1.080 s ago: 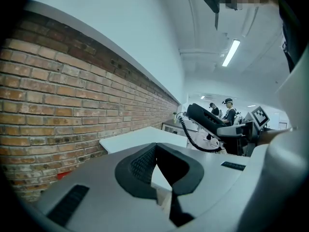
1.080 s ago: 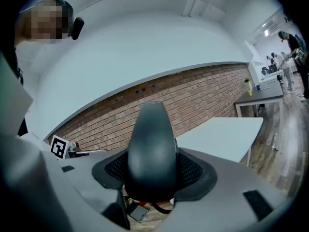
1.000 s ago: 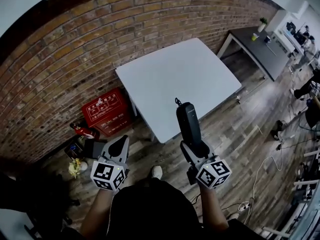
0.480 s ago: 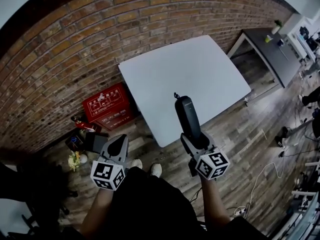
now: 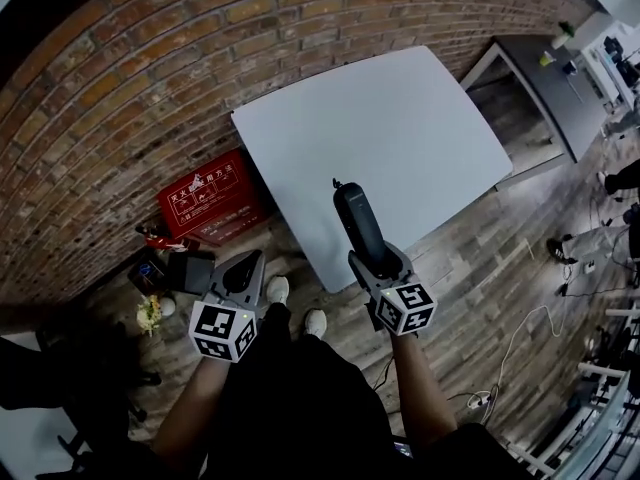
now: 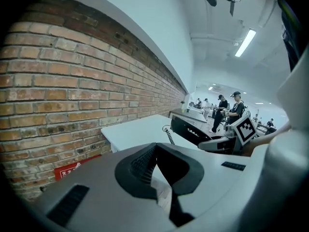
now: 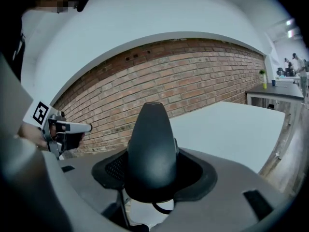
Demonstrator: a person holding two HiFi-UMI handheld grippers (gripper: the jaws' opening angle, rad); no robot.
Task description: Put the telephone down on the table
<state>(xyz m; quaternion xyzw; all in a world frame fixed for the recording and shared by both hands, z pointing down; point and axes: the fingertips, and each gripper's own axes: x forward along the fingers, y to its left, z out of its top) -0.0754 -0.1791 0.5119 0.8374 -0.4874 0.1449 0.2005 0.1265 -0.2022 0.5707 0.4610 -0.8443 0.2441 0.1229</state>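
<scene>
A black telephone handset (image 5: 357, 226) stands upright between the jaws of my right gripper (image 5: 377, 264), which is shut on its lower half. Its top end, with a curl of cord (image 6: 168, 133), hangs above the near edge of the white table (image 5: 400, 128). In the right gripper view the handset (image 7: 150, 144) fills the gap of the right gripper (image 7: 152, 178), with the table (image 7: 236, 129) beyond it. My left gripper (image 5: 244, 271) is held to the left of the table, over the floor, shut with nothing in it; its pads (image 6: 145, 166) meet.
A red crate (image 5: 205, 208) sits by the brick wall (image 5: 120, 88), left of the table. Small items (image 5: 165, 273) lie on the wooden floor near it. A dark table (image 5: 545, 78) stands at the far right, with cables (image 5: 520, 338) on the floor.
The person has stepped closer to the white table. The right gripper has carried the handset forward and slightly left, so its top now overlaps the table's near edge. The left gripper stays shut.
</scene>
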